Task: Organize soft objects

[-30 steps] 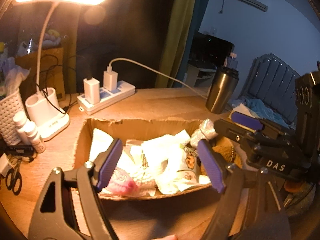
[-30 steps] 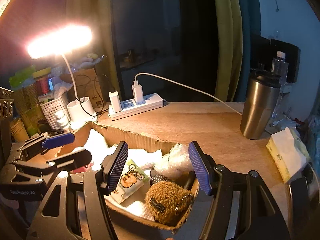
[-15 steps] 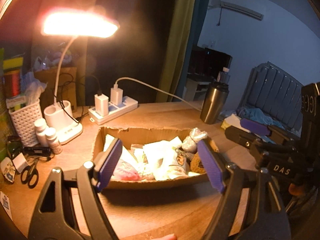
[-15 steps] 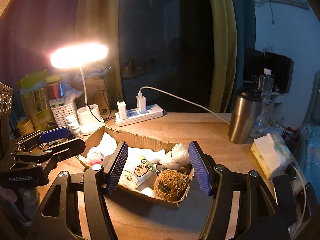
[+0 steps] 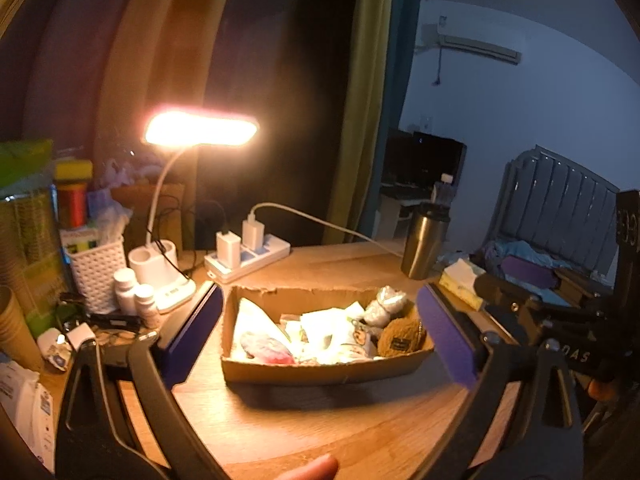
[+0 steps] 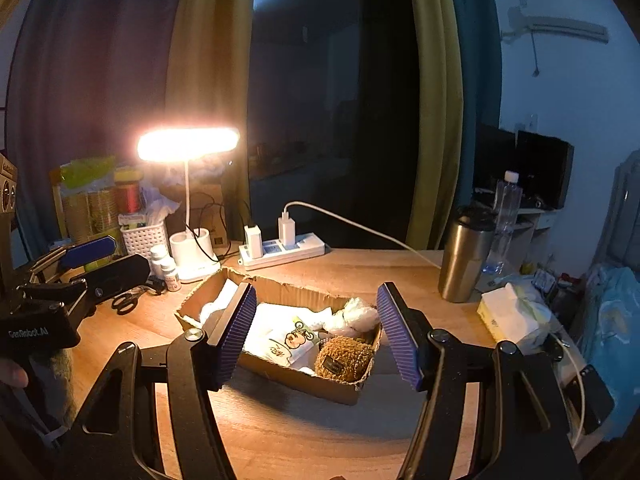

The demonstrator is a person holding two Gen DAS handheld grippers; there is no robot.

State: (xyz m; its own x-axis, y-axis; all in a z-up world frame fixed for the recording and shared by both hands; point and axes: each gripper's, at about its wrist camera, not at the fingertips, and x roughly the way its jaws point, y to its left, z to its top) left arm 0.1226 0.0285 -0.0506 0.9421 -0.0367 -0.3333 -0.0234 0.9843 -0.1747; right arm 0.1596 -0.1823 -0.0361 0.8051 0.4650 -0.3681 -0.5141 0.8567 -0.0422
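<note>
A shallow cardboard box [image 5: 320, 368] [image 6: 304, 380] sits mid-table. It holds soft things: a brown plush [image 5: 400, 340] [image 6: 344, 358], a pink soft item [image 5: 266, 350], a white packet with a cartoon print [image 6: 288, 340], a clear crinkly bag [image 5: 384, 308] [image 6: 352, 316] and white cloths. My left gripper [image 5: 320, 340] is open and empty, held back from the box's near side. My right gripper [image 6: 318, 336] is open and empty, also short of the box. Each gripper shows at the edge of the other's view.
A lit desk lamp [image 5: 200, 130], a white power strip [image 5: 248, 256] with chargers, a white basket [image 5: 96, 268], small bottles [image 5: 132, 294] and scissors [image 6: 126, 302] stand at back left. A steel tumbler [image 6: 464, 260] and a tissue pack [image 6: 512, 316] stand at right.
Both grippers have pulled back and up from the box, which now looks smaller and farther. Both stay open and empty. The box's contents have not moved.
</note>
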